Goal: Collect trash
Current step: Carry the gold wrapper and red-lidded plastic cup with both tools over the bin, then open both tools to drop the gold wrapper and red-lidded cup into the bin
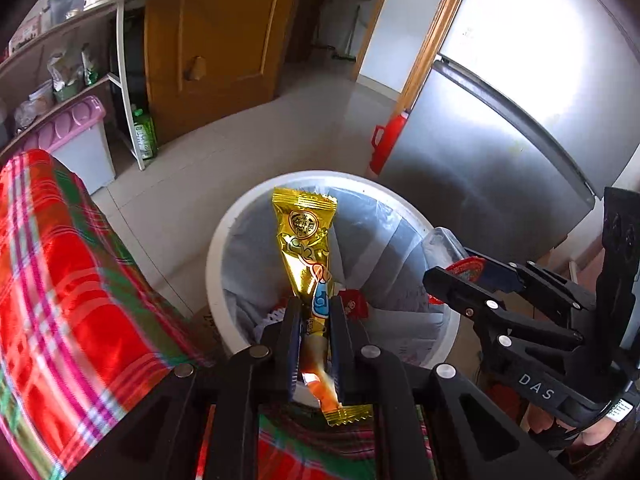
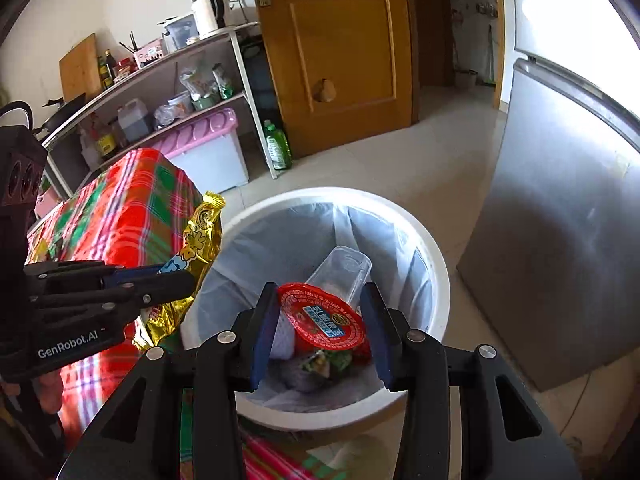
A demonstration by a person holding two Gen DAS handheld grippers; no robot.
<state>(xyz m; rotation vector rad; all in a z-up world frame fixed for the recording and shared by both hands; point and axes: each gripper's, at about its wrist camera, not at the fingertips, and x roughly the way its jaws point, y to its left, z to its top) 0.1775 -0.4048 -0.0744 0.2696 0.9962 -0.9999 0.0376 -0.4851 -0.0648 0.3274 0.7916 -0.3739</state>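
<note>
My left gripper (image 1: 315, 306) is shut on a gold foil snack wrapper (image 1: 306, 240) and holds it over the white trash bin (image 1: 218, 240), which is lined with a clear bag. In the right wrist view the left gripper (image 2: 188, 276) and the gold foil snack wrapper (image 2: 198, 248) are at the bin's left rim. My right gripper (image 2: 322, 300) is over the white trash bin (image 2: 436, 280), jaws apart, with a clear plastic cup with a peeled red lid (image 2: 324, 316) between the pads; contact is unclear. In the left wrist view the right gripper (image 1: 444, 272) has the clear plastic cup (image 1: 442, 242) at its tip.
A table with a red plaid cloth (image 1: 68, 280) stands left of the bin. A steel fridge (image 1: 500, 140) stands to the right, a wooden door (image 1: 224, 40) behind. Shelves, a lilac-lidded box (image 2: 208, 148) and a green bottle (image 2: 277, 148) are at the back left. Trash lies in the bin.
</note>
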